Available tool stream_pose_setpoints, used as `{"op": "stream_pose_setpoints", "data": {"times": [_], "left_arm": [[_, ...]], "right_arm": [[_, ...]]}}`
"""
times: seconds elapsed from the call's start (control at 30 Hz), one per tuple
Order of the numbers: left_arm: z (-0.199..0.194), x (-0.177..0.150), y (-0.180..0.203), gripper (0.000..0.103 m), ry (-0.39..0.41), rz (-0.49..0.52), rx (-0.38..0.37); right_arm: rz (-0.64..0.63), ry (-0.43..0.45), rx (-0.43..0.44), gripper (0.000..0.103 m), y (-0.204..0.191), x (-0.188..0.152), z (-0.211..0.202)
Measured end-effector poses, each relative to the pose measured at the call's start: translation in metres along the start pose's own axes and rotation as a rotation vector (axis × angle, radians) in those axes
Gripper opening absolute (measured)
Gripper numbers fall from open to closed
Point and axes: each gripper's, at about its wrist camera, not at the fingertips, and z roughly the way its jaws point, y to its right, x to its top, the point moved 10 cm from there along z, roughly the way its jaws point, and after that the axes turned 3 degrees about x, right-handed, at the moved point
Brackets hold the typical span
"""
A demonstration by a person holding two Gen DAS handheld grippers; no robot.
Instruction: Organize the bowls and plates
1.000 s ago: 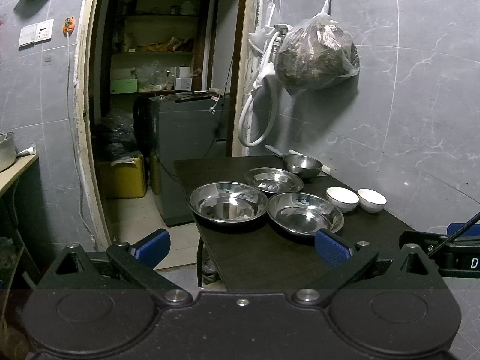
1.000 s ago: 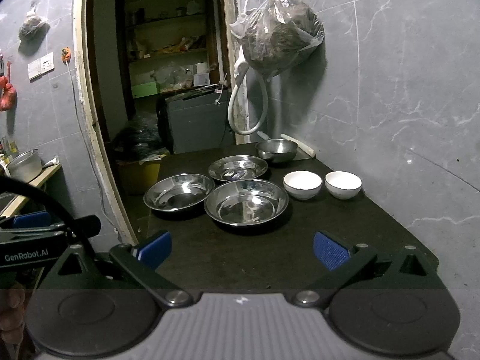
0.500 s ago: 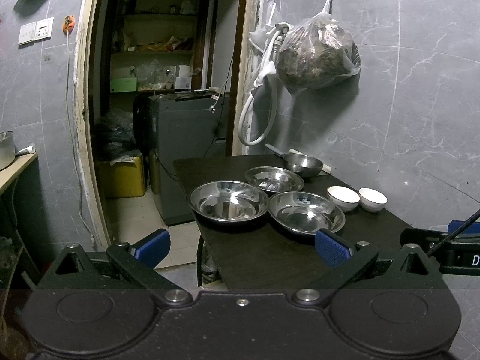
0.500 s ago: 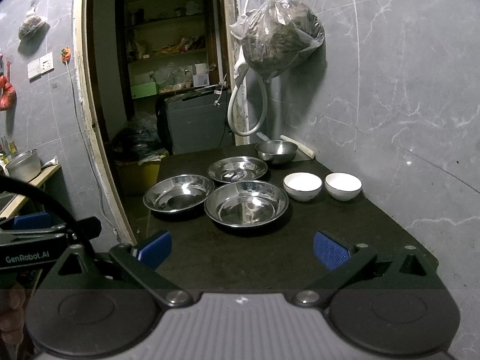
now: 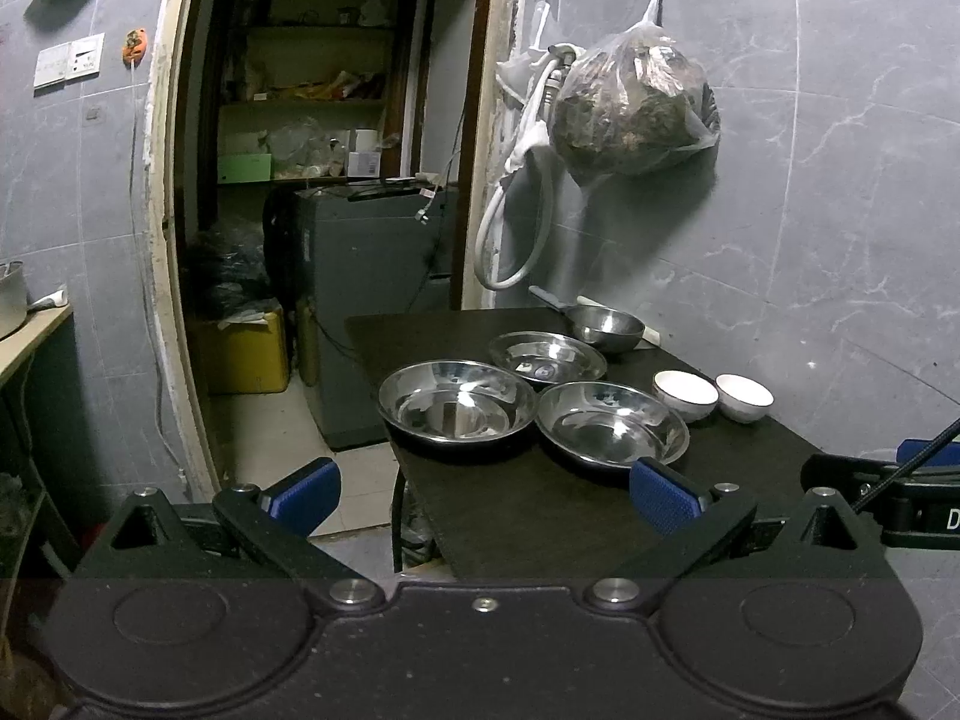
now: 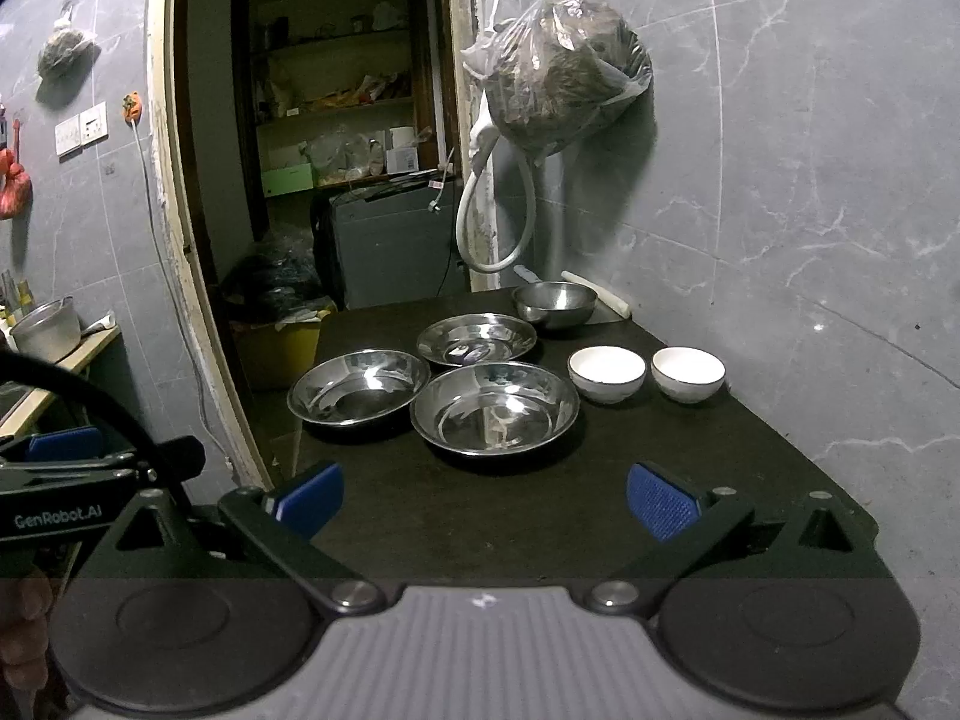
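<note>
On a dark table (image 6: 516, 504) lie three steel plates: left (image 6: 358, 385), front (image 6: 494, 406) and back (image 6: 476, 338). A steel bowl (image 6: 555, 302) stands behind them. Two white bowls (image 6: 606, 372) (image 6: 687, 373) stand at the right. The left wrist view shows the same plates (image 5: 457, 402) (image 5: 612, 422) (image 5: 547, 356) and white bowls (image 5: 685, 394) (image 5: 744, 396). My left gripper (image 5: 483, 495) is open and empty, off the table's near left corner. My right gripper (image 6: 486, 498) is open and empty over the table's near edge.
A full plastic bag (image 6: 564, 81) and a white hose (image 6: 498, 222) hang on the tiled wall behind the table. A doorway (image 5: 312, 210) at the left leads to a storeroom with a grey appliance (image 5: 372, 276). A counter with a pot (image 6: 45, 330) is at far left.
Both grippers have barely drifted; the view has shifted slightly. Nothing on the table has moved.
</note>
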Motion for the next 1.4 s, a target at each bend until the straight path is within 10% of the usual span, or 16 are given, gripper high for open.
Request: {"op": "stream_pose_setpoints", "data": {"times": [1.4], "left_arm": [[0.009,-0.013,0.022,0.102,-0.090,-0.021,-0.075]], "right_arm": [[0.019,-0.015,-0.001,0.103,0.019,-0.004,-0.001]]}}
